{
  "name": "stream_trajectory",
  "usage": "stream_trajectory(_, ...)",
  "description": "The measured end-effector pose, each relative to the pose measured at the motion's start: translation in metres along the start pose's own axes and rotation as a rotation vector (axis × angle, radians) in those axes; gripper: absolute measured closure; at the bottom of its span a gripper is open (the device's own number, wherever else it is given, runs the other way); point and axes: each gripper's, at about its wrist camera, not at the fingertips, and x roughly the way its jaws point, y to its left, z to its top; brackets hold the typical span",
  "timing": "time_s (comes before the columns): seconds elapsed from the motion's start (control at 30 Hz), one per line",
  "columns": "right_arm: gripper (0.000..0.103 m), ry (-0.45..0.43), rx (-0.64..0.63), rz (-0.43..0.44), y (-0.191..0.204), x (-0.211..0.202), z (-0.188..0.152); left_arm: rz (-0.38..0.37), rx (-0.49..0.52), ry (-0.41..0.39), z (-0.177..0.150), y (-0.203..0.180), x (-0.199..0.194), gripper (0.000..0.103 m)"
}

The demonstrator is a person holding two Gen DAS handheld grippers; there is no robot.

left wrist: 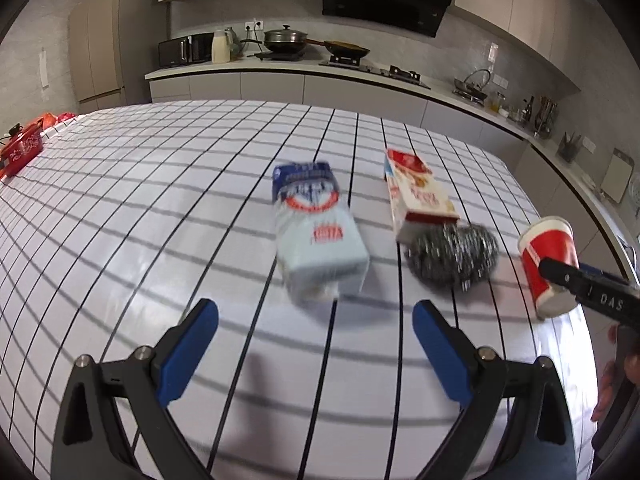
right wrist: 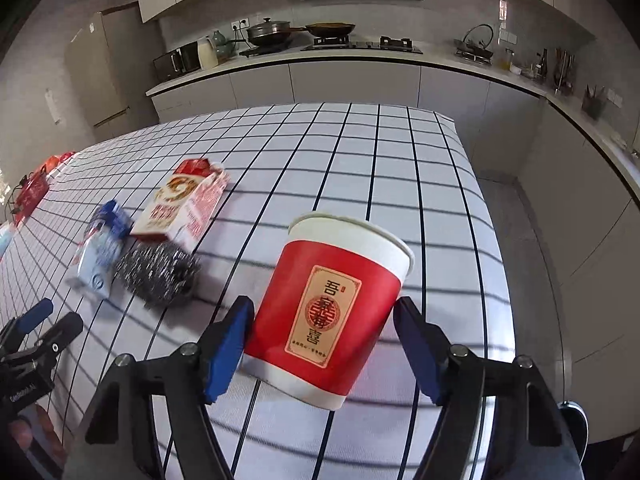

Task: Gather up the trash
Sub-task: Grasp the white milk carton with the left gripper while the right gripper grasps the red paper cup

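Cup, red, with gold Chinese-character label, sits between spread right tool; left tool released

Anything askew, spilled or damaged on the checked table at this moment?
No spill shows. The red paper cup leans between the right gripper fingers, which flank it without visibly clamping. The red carton lies flat, its far flap open, touching the steel scourer. The blue-white pack also lies flat.

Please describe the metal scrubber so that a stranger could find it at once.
On the checked tablecloth, look between the blue-white packet and the red paper cup. The steel scrubber lies at the near end of the red-white carton. It alone is a grey, shiny, tangled ball.
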Motion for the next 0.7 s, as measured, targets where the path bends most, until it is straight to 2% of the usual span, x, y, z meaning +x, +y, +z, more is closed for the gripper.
stream_trajectory(0.2, 0.029, 0.036, -0.013, 0.001, -0.003, 0.020, 0.013, 0.006, -0.001, 0.019, 0.022, -0.005, 0.021, 0.005)
stream_trajectory(0.3, 0.034, 0.043, -0.012, 0.020, -0.003, 0.027, 0.017, 0.037, 0.007, 0.039, 0.029, -0.004, 0.032, 0.005)
stream_trajectory(0.53, 0.039, 0.049, -0.011, 0.032, 0.004, 0.038, 0.023, 0.060, -0.007, 0.082, 0.026, 0.003, 0.047, 0.008)
stream_trajectory(0.63, 0.040, 0.048, -0.018, 0.034, 0.007, 0.040, 0.025, 0.049, -0.016, 0.092, 0.026, 0.003, 0.050, 0.012)
stream_trajectory(0.7, 0.041, 0.045, -0.017, 0.038, 0.007, 0.041, 0.026, 0.041, -0.016, 0.102, 0.026, 0.006, 0.052, 0.022)
